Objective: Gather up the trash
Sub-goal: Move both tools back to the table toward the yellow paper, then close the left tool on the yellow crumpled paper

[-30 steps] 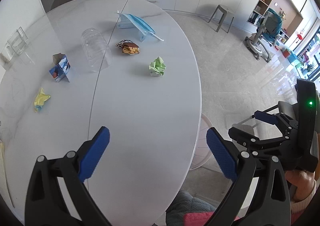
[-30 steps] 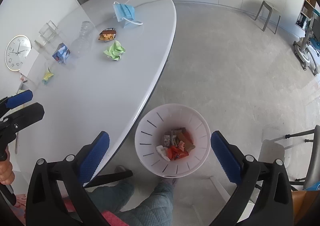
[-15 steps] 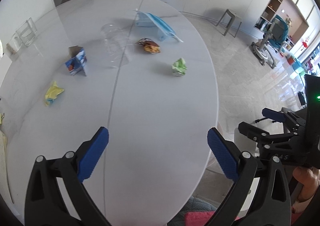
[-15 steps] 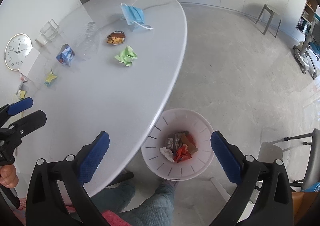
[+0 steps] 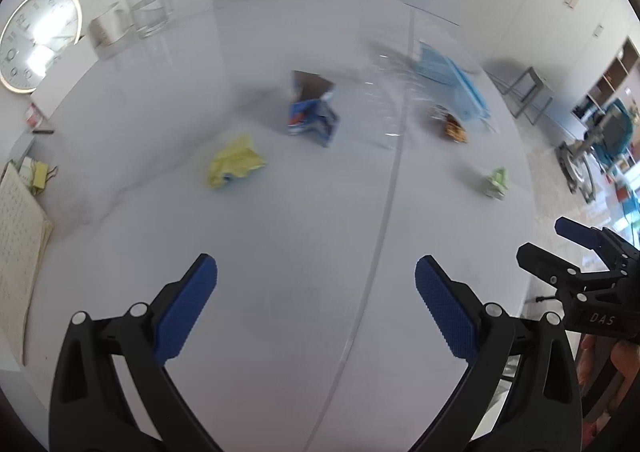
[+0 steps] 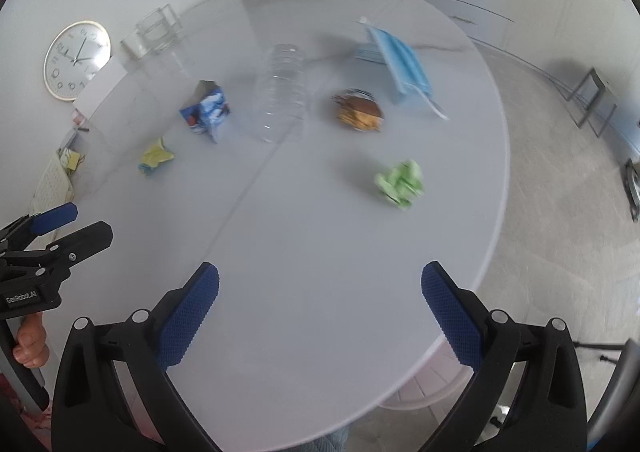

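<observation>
The white oval table [image 6: 320, 252] carries everything, six pieces of litter in all, one of each kind, all lying toward the far half while the near half in front of both tools is bare. Largest is the clear plastic bottle [image 6: 280, 92], lying on its side near the middle seam with its long axis running from the near edge toward the far edge. Right of it, close to the far right edge, lies one blue face mask [image 6: 400, 68]. Left of the bottle stands one crumpled blue carton [image 6: 206, 110]. Between bottle and mask sits one brown snack wrapper [image 6: 360, 114]. Then one green paper ball [image 6: 400, 182], nearest the right edge, and one yellow paper wad [image 6: 156, 156] toward the left edge.

The right gripper [image 6: 320, 304] hovers over the near edge, its fingers spread wide and empty. The left gripper [image 5: 316, 308] is likewise splayed, gripping nothing.

The relation that matters: the green ball lies ahead and slightly right of the right gripper, nearer than any other piece, so I would judge that hand best placed for it. The yellow wad lies ahead and left of the left gripper, its likeliest first pick. No bin shows clearly in either view.
</observation>
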`<state>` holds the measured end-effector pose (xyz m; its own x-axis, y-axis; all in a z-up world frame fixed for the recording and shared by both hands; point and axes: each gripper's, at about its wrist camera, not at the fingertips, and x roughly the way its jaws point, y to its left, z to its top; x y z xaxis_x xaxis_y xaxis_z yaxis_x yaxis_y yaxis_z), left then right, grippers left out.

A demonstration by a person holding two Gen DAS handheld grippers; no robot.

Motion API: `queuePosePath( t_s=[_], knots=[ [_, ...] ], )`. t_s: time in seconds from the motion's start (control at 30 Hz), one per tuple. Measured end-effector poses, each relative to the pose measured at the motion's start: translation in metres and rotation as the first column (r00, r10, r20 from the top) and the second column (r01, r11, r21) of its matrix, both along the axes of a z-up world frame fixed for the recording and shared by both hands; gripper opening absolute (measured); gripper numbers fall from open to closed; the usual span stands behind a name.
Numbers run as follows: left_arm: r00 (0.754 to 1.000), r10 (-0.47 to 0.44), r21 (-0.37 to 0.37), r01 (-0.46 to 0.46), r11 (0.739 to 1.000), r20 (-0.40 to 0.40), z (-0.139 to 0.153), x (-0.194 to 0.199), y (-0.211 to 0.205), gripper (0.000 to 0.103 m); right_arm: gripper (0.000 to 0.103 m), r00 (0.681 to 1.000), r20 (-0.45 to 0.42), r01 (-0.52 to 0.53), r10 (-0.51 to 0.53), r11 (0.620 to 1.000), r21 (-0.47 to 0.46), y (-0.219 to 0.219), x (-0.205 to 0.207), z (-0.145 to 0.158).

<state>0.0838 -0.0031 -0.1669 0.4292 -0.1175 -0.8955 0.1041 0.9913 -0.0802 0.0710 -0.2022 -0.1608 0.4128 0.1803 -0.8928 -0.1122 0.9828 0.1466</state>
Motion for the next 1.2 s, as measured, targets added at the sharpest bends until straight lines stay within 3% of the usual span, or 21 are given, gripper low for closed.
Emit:
queuePosePath(
  t_s=[0.33,0.6,0.9,1.0,1.2],
  knots=[
    [0.997,0.080,0.001,-0.080,0.997,0.004,-0.026,0.056,0.049,0.095,0.101,0.989,0.014,-0.147,0.147,0.989,-0.023,0.063,0.063,0.009],
    [0.996,0.085,-0.006,-0.085,0.996,-0.015,-0.055,0.105,0.051,0.095,0.101,0.977,0.031,-0.210,0.211,0.977,-0.033,0.088,0.108,0.015],
    [0.994,0.099,0.021,-0.098,0.995,-0.050,-0.080,0.129,0.043,0.095,0.101,0.970,0.040,-0.238,0.239,0.971,-0.036,0.099,0.141,0.012],
    [0.993,0.106,0.044,-0.103,0.994,-0.055,-0.085,0.132,0.042,0.091,0.101,0.970,0.032,-0.241,0.242,0.970,-0.030,0.100,0.145,0.008],
    [0.987,0.137,0.072,-0.132,0.989,-0.082,-0.095,0.135,0.045,0.064,0.101,0.968,0.025,-0.248,0.249,0.968,-0.032,0.102,0.147,0.004]
  ],
)
